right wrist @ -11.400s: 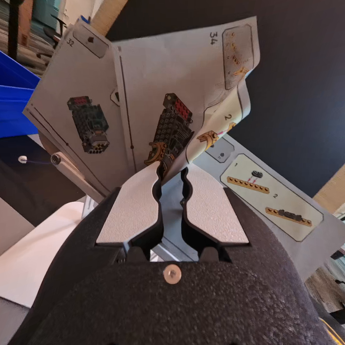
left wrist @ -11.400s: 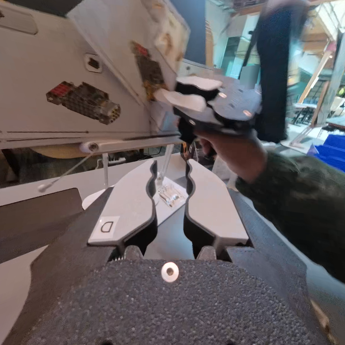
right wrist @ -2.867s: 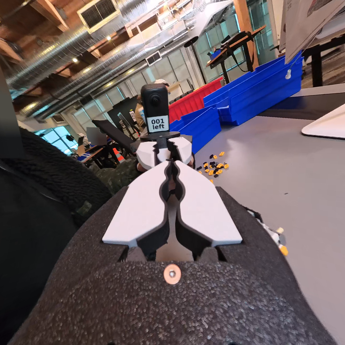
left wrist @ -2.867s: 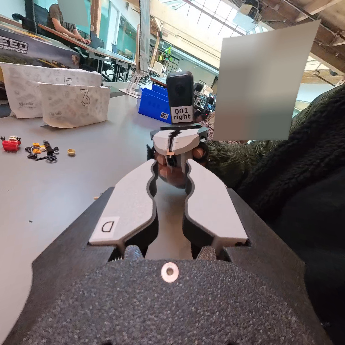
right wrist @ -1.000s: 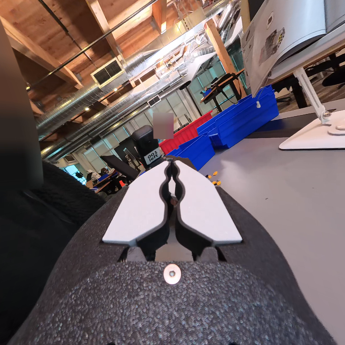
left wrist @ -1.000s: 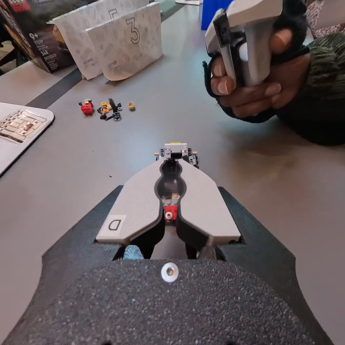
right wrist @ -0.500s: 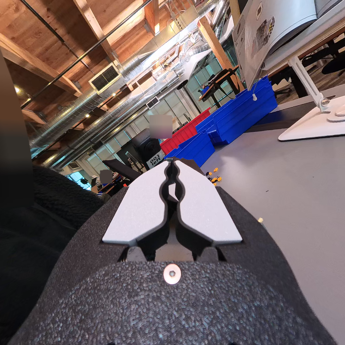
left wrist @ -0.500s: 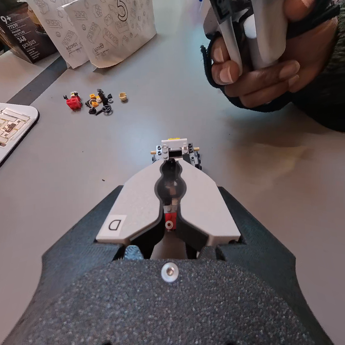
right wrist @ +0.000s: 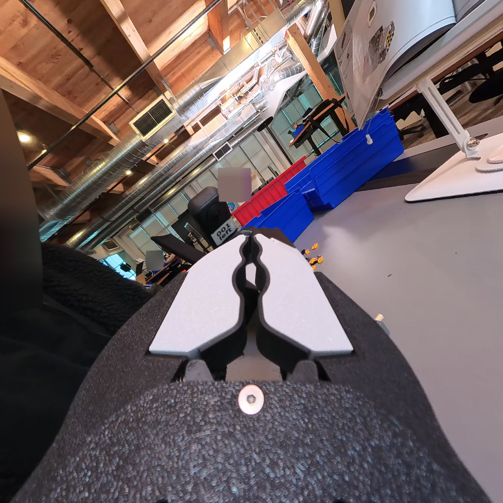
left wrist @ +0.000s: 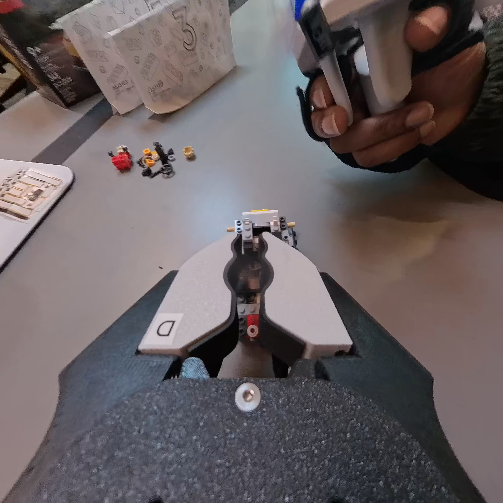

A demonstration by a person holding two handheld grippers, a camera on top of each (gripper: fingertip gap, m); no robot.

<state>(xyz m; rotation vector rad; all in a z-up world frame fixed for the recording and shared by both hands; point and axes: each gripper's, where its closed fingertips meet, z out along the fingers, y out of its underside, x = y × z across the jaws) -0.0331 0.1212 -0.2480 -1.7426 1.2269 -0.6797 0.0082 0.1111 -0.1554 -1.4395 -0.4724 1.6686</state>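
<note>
We hold the left gripper (left wrist: 251, 239) low over the grey table (left wrist: 163, 231), its jaws narrow and closed on a small grey, black and red brick model (left wrist: 260, 220). The model runs between the two fingers, and its grey front end with tan pegs sticks out past the tips at twelve o'clock.

At ten o'clock lies a scatter of loose bricks (left wrist: 152, 160), red, orange and black, with white paper bags (left wrist: 174, 62) farther off at eleven. At two o'clock a hand (left wrist: 381, 119) grips the handle of the other tool.

In the right wrist view our right gripper (right wrist: 250, 236) has its jaws pressed together; a tiny grey piece (right wrist: 247, 233) sits at the tips. Blue bins (right wrist: 340, 174) stand at one o'clock, small orange pieces (right wrist: 315, 258) lying nearer.
</note>
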